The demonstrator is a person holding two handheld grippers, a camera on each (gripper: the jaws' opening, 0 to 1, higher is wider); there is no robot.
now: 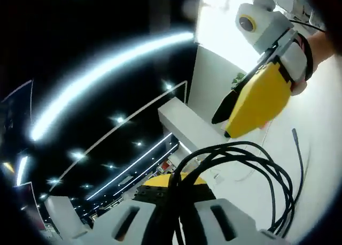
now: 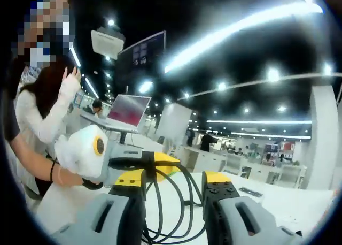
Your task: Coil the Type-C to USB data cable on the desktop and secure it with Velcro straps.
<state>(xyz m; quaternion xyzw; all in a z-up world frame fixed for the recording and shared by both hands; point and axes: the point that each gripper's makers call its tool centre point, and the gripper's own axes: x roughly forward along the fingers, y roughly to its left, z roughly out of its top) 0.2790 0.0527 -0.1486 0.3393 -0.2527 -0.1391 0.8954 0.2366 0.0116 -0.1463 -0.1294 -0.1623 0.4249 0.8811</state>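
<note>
The black data cable (image 1: 267, 173) is gathered into several loops over the white desktop (image 1: 320, 148). My left gripper (image 1: 173, 194) is shut on the bundle, which rises from between its grey and yellow jaws. One plug end (image 1: 293, 131) sticks up free at the right. My right gripper (image 1: 227, 122), yellow and held by a hand, hovers above the loops without touching them. In the right gripper view my right gripper (image 2: 173, 183) stands open, and the cable loops (image 2: 160, 213) hang in the gap between its jaws. The left gripper (image 2: 160, 162) holds the bundle just beyond.
A person in a white sleeve (image 2: 37, 116) stands at the left. A laptop (image 2: 128, 108) sits on a desk behind. A white partition (image 1: 187, 124) runs along the desktop's far side. A small dark item (image 2: 251, 191) lies on the desktop (image 2: 288, 205).
</note>
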